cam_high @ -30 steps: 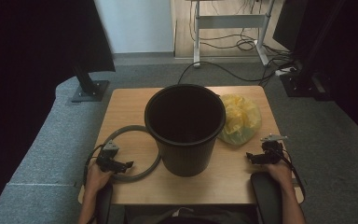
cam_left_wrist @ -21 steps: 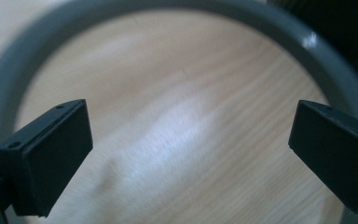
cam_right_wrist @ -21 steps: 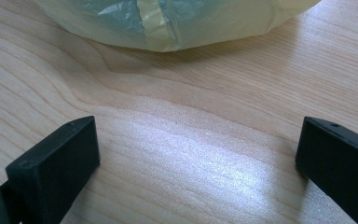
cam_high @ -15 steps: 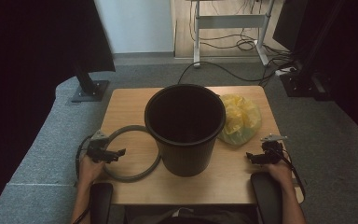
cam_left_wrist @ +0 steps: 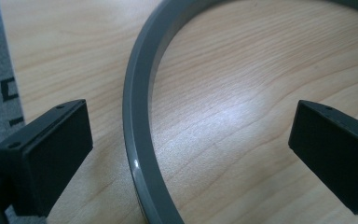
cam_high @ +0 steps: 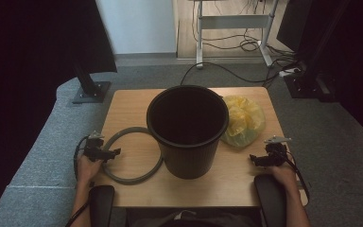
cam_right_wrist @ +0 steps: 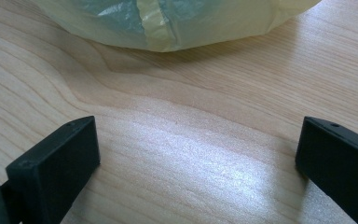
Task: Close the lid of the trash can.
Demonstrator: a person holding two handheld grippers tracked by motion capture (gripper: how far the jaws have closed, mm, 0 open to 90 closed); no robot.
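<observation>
Left hand-held gripper (cam_left_wrist: 186, 140) released, jaws straddling the near-left arc of the grey ring (cam_left_wrist: 137, 140) flat on desk (cam_high: 123, 109); right hand-held gripper (cam_right_wrist: 196, 154) released, farther off.

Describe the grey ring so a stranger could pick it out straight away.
Start at the tall black plastic bin in the middle of the wooden table. To its left, lying flat, is the thin grey plastic ring, between the open jaws of the left tool. Unlike the crumpled yellow plastic bag at the bin's right, it is a rigid hoop.
</observation>
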